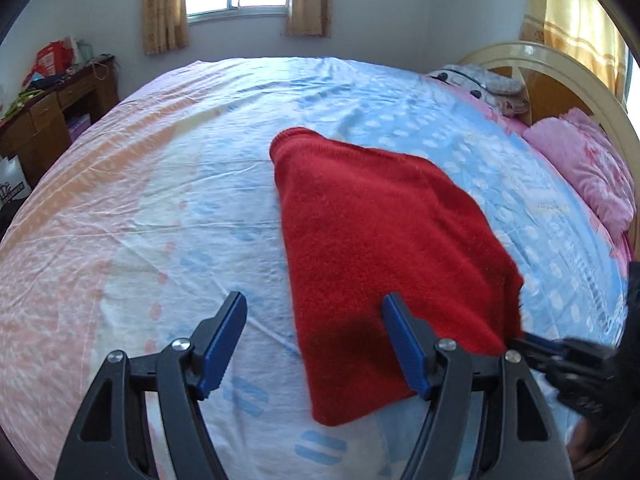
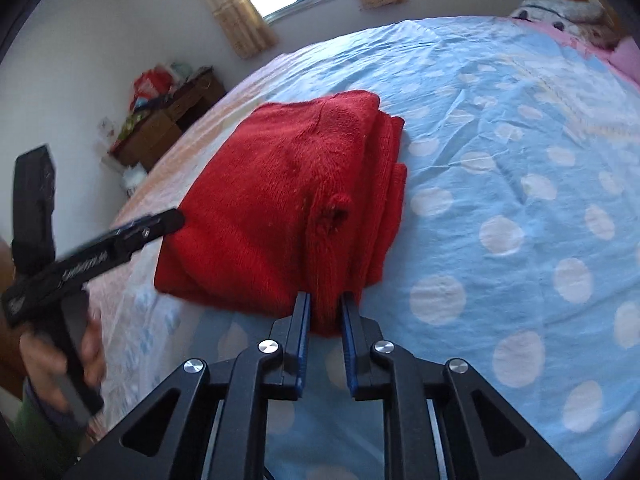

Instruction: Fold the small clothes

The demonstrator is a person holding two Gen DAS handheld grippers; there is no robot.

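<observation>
A red knitted sweater [image 1: 384, 248] lay folded into a thick rectangle on the bed [image 1: 160, 200], which was covered by a sheet with a blue dotted half and a pink-orange half. In the right wrist view the stacked layers of the fold showed along the sweater's right edge, and a small puckered spot sat near the middle of the top layer.

The left tool [image 1: 314, 344] stood wide, holding nothing. Its left finger hung over the bare sheet, while its right finger [image 1: 404, 344] lay over the near part of the sweater, so the garment's left edge ran between the two fingers. Whether that finger touched the knit could not be told.

The right tool [image 2: 324, 340] was narrowed on the sweater's near corner, with red fabric pinched between its blue pads. In the left wrist view this tool came in from the right edge, blurred, meeting the sweater's near right corner.

A wooden desk [image 1: 44, 120] with clutter stood by the wall beyond the bed, and a pink pillow [image 1: 584, 172] lay near the headboard [image 1: 560, 76].
</observation>
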